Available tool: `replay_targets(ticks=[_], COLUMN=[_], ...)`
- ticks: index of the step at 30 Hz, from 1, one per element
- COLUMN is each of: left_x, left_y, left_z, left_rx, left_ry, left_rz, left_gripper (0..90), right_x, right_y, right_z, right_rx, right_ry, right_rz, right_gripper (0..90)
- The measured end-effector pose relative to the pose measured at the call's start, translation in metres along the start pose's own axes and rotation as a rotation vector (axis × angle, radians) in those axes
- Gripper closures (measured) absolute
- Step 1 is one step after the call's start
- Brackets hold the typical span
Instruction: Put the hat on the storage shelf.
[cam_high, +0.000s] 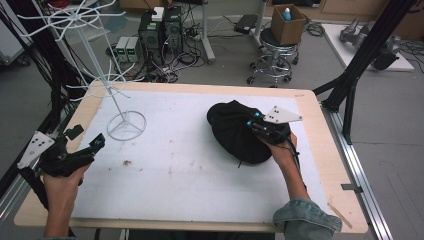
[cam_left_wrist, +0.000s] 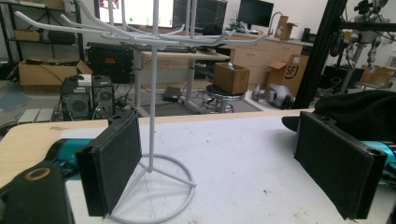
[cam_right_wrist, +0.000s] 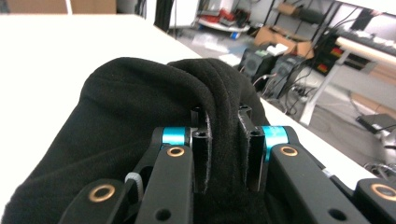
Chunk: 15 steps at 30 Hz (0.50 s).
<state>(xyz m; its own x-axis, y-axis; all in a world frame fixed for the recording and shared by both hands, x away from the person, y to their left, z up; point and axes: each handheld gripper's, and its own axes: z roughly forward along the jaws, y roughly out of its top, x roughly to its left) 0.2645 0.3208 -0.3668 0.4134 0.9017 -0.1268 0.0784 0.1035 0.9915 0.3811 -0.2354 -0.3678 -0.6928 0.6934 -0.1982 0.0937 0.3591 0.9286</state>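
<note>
A black cloth (cam_high: 235, 131) lies bunched on the white mat (cam_high: 190, 170) toward the table's right side, and the right gripper (cam_right_wrist: 223, 140) has its jaws clamped on a fold of it. The left gripper (cam_left_wrist: 224, 163) hovers near the left edge — jaws wide apart, gripping nothing — facing the white wire rack (cam_high: 122, 112).

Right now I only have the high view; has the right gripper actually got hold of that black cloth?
Observer: Yes. The right gripper pinches a fold of the black cloth between its pads.
Operator: And the left one?
Observer: The left gripper is wide open, holding nothing.
Operator: What is it aimed at?
Observer: The white wire rack; its pole stands between the jaws, farther off.
</note>
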Motion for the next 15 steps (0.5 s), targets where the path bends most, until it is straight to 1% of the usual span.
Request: replay_targets(ticks=[1,2,3,4,5,7,8,9,10,12,13,14,15], left_x=[0.000,0.000,0.000,0.000,0.001,0.001,0.001,0.001,0.001,0.001,0.001,0.001,0.001], left_y=[0.000,0.000,0.000,0.000,0.000,0.000,0.000,0.000,0.001,0.001,0.001,0.001,0.002], left_z=[0.000,0.000,0.000,-0.001,-0.001,-0.001,-0.001,-0.001,-0.001,-0.002,-0.002,-0.002,-0.002], left_rx=[-0.001,-0.002,-0.002,-0.001,0.000,0.000,0.001,-0.001,0.000,0.000,0.000,0.001,0.001], left_ry=[0.002,0.002,0.002,0.001,0.003,0.006,0.006,0.007,0.009,0.010,0.011,0.012,0.014], left_rz=[-0.001,0.000,0.000,-0.001,0.001,0.003,0.004,0.004,0.004,0.009,0.011,0.013,0.016], left_gripper=[15.3,15.3,15.3,15.3,15.3,15.3,15.3,15.3,15.3,15.3,15.3,15.3,15.3], right_x=[-0.001,0.001,0.001,0.000,-0.001,-0.001,-0.004,-0.003,-0.003,-0.003,-0.004,-0.004,-0.006], right_y=[0.002,0.003,0.006,0.007,0.010,0.016,0.020,0.023,0.026,0.034,0.037,0.041,0.044], right_z=[0.000,-0.001,-0.001,-0.002,-0.001,-0.002,0.000,0.000,0.001,0.001,0.002,0.002,0.003], right_rx=[-0.013,0.005,-0.004,-0.011,-0.033,-0.044,-0.080,-0.089,-0.101,-0.122,-0.137,-0.145,-0.159], right_ry=[-0.013,-0.005,-0.016,-0.021,-0.025,-0.033,-0.047,-0.049,-0.055,-0.058,-0.062,-0.065,-0.063], right_rz=[0.002,0.059,0.070,0.072,0.085,0.095,0.063,0.069,0.064,0.095,0.099,0.119,0.118], right_gripper=[79.9,80.1,80.2,80.4,80.4,80.5,80.5,80.5,80.6,80.6,80.6,80.7,80.6])
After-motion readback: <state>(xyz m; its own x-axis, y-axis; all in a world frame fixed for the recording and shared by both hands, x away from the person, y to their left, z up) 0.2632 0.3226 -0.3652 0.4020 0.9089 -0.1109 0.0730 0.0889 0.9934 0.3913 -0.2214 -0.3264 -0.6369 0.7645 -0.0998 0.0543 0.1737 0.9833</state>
